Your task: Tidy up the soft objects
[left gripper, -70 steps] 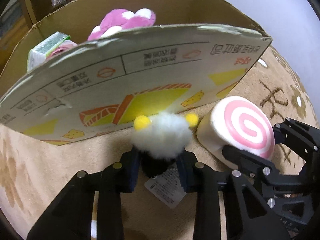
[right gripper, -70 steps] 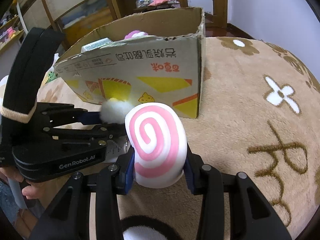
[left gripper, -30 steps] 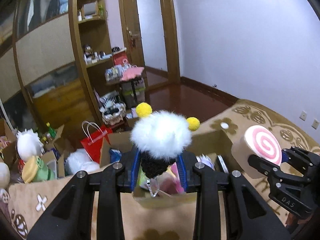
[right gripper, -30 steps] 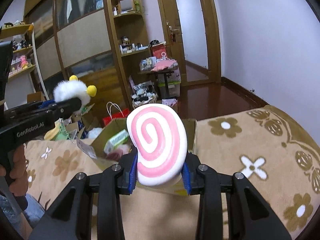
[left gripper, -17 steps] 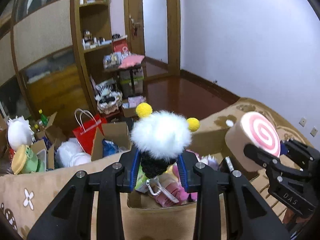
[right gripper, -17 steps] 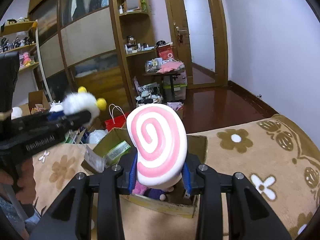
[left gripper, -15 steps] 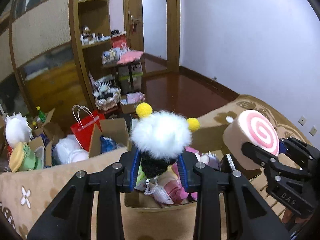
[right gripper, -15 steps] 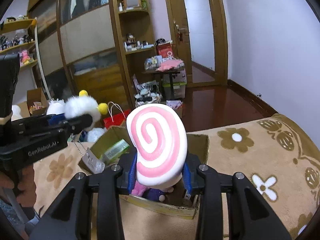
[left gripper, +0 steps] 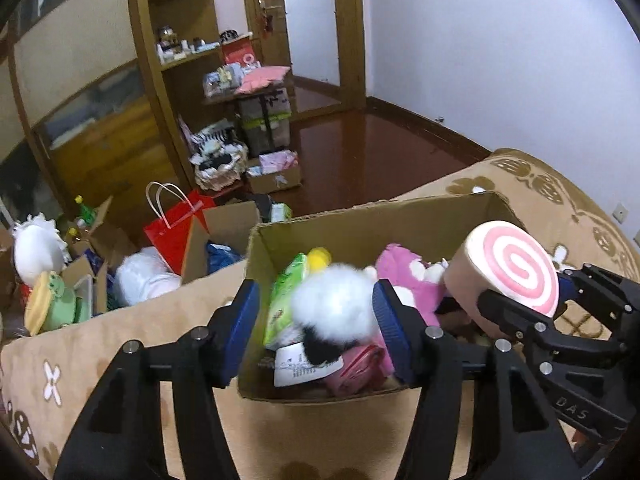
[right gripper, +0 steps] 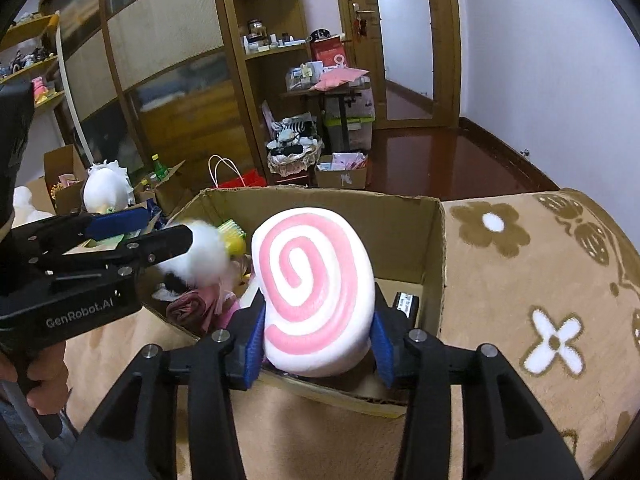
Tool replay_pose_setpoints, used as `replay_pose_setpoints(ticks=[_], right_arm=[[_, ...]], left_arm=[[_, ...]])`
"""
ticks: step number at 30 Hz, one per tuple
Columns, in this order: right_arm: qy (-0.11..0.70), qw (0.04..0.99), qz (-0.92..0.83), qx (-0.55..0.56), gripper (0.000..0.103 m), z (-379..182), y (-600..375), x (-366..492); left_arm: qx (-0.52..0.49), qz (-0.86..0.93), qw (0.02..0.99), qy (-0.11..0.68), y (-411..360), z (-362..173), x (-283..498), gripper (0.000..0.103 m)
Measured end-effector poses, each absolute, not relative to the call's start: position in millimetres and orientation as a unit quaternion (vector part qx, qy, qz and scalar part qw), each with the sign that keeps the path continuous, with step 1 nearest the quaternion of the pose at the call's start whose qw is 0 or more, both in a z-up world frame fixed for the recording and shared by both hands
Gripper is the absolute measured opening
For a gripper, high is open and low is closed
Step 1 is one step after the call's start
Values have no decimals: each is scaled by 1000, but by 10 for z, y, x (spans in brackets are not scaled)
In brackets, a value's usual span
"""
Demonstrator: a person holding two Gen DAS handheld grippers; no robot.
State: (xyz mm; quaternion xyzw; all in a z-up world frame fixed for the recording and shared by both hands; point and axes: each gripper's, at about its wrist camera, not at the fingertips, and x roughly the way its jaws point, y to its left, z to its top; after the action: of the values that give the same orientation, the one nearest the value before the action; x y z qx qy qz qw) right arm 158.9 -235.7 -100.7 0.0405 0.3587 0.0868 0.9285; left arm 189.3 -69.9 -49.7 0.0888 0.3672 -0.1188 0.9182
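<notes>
My left gripper (left gripper: 316, 320) hangs over the open cardboard box (left gripper: 360, 208), its jaws opening wide. The white fluffy toy (left gripper: 332, 308) with yellow pompoms is blurred between them, loose from the blue pads, just above the box's contents. It also shows beside the left gripper (right gripper: 168, 226) as the white fluffy toy (right gripper: 204, 256). My right gripper (right gripper: 316, 336) is over the near right part of the cardboard box (right gripper: 320, 192). Its jaws are opening, but the pads still press the pink-and-white swirl roll (right gripper: 316, 280). From the left wrist the swirl roll (left gripper: 508, 272) sits in the right gripper (left gripper: 548, 296).
In the box lie a pink plush (left gripper: 404, 276), a green packet (left gripper: 288, 292) and other soft things. The box stands on a beige flowered blanket (right gripper: 520, 280). Beyond it the floor holds a red bag (left gripper: 176, 224), boxes and toys. A hand (right gripper: 36, 396) grips the left tool.
Both grippers have sunk over the box, which now shows its inside. The left jaws have spread and the white toy has slipped out of them. The right jaws have widened slightly around the roll.
</notes>
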Motion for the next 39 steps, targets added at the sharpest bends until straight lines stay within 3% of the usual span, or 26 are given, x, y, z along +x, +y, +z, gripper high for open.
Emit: replay_pose_setpoints(ticks=[3,6,9,11,12,21,39], right_arm=[[364,927,85,36,54,-972,-2355,1581],[346,934,81,44,80,-850,-2375,1491],[333,938,82,52,87,-712,-2403,1418],[331,939,76,52,101,-624,-2410,1378],[326,941,74,52,103,-566,-2414,1335],[285,956,60,37,103,-113,-2423,895],[202,978,35,49,103,298,-2517,29]], left_arm=[[90,-114,918,370,-662,-454,1852,70],[95,-106,921,362,-598,-366,1748,77],[93,-99,925,356,-521,-252,1657,84],[89,-93,929,348,-466,-151,1581,89],[87,-90,931,343,-444,-99,1543,92],[79,-65,947,305,-237,371,1096,102],[64,-59,975,205,-64,659,126,102]])
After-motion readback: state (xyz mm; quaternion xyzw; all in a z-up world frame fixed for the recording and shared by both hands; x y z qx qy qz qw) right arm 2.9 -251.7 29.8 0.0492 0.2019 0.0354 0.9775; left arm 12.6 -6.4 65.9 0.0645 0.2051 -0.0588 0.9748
